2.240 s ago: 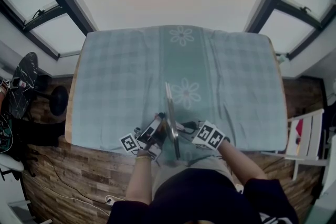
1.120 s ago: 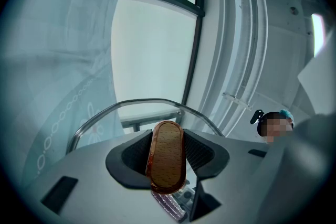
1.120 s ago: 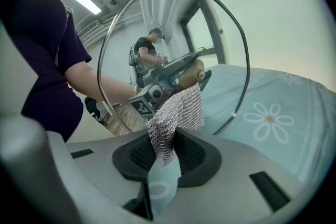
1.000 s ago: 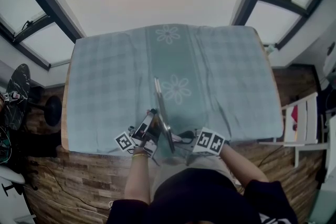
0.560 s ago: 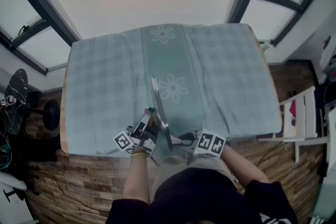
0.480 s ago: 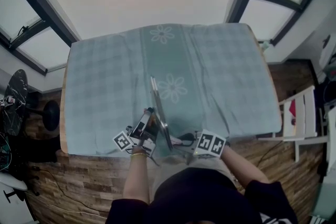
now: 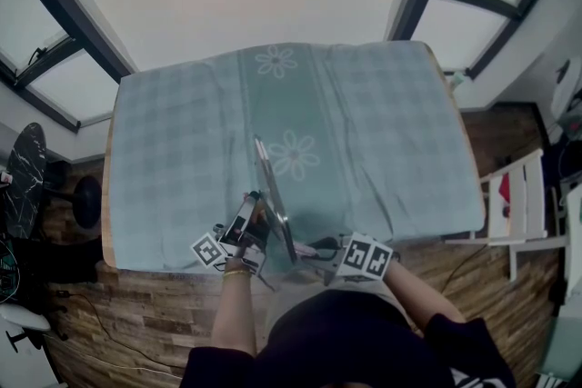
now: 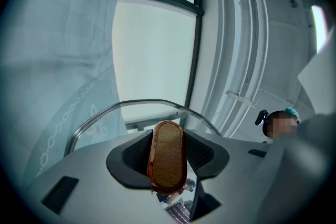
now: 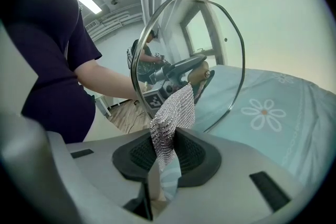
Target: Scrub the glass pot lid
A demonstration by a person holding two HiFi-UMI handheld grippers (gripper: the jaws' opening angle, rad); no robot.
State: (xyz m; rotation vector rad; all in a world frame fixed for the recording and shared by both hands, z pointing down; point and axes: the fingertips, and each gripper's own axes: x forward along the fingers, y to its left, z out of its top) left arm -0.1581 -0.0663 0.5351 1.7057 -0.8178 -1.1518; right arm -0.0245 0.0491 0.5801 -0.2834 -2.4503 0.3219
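– Glass pot lid [image 7: 273,200]: where is it, and why is it standing like that?

– Start with the surface [image 7: 391,132], a pale green checked cloth with flowers that fills the middle of the head view. The lid stands on edge over its near side, low and centre in the frame. I judge it is held upright so that both glass faces stay open to reach.

– Who holds it?

– The left gripper [image 7: 247,223], at lower left of centre, is clenched on the wooden handle [image 8: 167,157], which sits right between its jaws. The right gripper [image 7: 309,248], just right of the lid, pinches a folded mesh scrubber [image 9: 170,118]. In its own view the handle shows through the glass, so it faces the lid's underside, which seems the side due for scrubbing.

– What can't you make out?

– From the head view the lid is only a thin line, so its faces are unreadable there. I cannot tell whether its lower rim rests on the cloth or hangs just above it. In the left gripper view the gripper body covers the lid's lower half. Whether the scrubber's tip touches the glass is unclear, and reflections hide any dirt.
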